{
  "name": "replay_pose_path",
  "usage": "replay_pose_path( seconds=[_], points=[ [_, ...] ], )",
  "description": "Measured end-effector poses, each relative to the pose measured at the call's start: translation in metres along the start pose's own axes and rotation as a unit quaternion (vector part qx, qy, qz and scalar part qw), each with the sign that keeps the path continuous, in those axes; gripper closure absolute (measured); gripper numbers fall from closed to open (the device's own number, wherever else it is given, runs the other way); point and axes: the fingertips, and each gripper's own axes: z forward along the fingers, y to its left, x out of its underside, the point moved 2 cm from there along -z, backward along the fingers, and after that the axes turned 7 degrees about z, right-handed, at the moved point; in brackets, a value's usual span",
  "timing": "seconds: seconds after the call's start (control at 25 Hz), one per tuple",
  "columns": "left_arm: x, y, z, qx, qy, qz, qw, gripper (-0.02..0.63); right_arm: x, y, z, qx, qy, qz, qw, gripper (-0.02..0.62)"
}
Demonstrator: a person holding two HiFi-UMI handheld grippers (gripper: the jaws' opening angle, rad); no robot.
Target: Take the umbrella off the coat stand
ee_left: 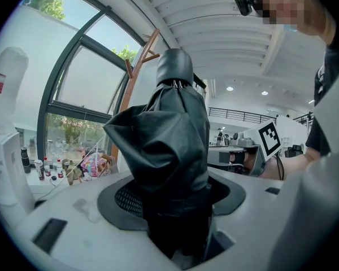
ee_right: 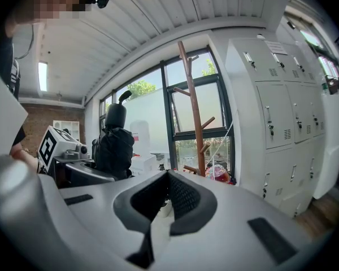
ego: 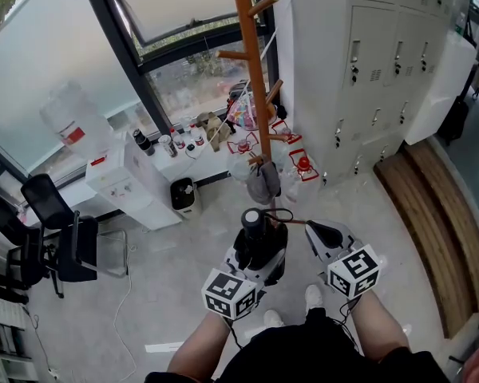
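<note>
At the bottom of the head view, the person's arms hold both tools over a pale floor. The left gripper (ego: 256, 248) has its jaws spread wide and clamped on the umbrella (ee_left: 175, 145), a folded black one that stands upright between the pads, its rounded cap on top. In the left gripper view its crumpled fabric fills the centre of the frame. Just to the right, the right gripper (ee_right: 168, 192) carries nothing, and its ribbed pads meet at the tips. In the right gripper view the umbrella sits at the left, clear of the coat stand (ego: 252, 78), a wooden pole with angled pegs rising through the upper centre of the head view. Grey cloth (ego: 263, 183) hangs low on the stand. Farther back, a white water dispenser (ego: 121, 187) stands at left, white lockers (ego: 383, 62) at upper right, and a large window (ego: 56, 62) behind.
</note>
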Motion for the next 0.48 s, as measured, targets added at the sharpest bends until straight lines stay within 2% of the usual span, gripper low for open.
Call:
replay_pose_path(
  seconds=[0.48],
  points=[
    [-0.0012, -0.0022, -0.0073, -0.005, 0.001, 0.003, 1.0, 0.337, 0.0, 0.0058, -0.0024, -0.005, -0.001, -0.001, 1.0, 0.541]
  ],
)
